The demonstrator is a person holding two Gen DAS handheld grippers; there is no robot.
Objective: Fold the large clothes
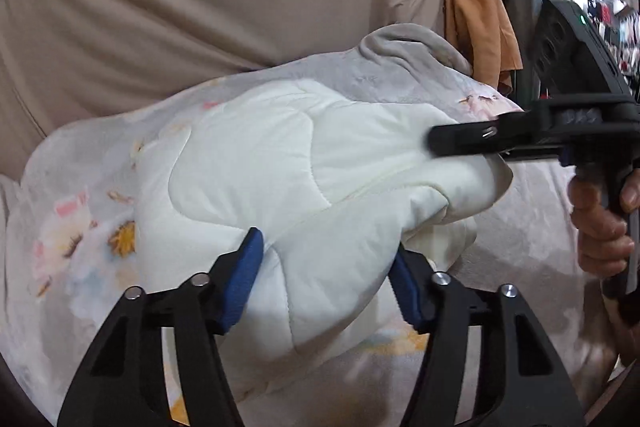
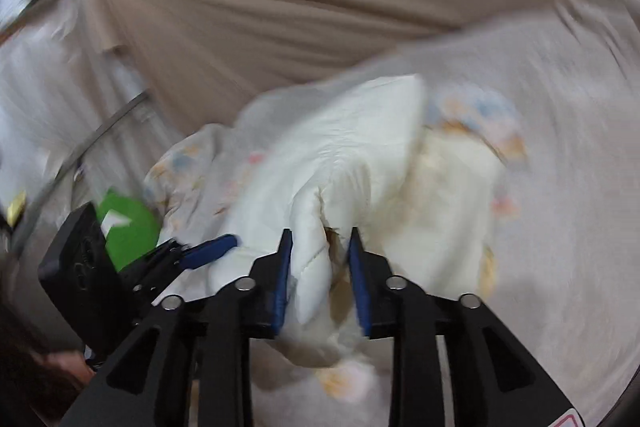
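Note:
A white quilted garment [image 1: 288, 179] lies bunched on a pale floral sheet [image 1: 80, 227]. My left gripper [image 1: 326, 279] straddles a thick fold of it, the blue pads [image 1: 244, 279] pressing the padding on both sides. My right gripper [image 1: 460, 143] comes in from the right and pinches the garment's far edge. In the blurred right wrist view, the right gripper [image 2: 320, 279] holds a white fold [image 2: 312, 267] between its jaws, and the left gripper [image 2: 208, 251] shows at the lower left on the same garment [image 2: 352, 163].
A beige cloth backdrop [image 1: 200, 7] hangs behind the sheet. An orange garment [image 1: 480, 19] and racks of clothes hang at the right. A green object [image 2: 128, 227] lies left of the garment. A metal rail [image 2: 80, 151] runs at the left.

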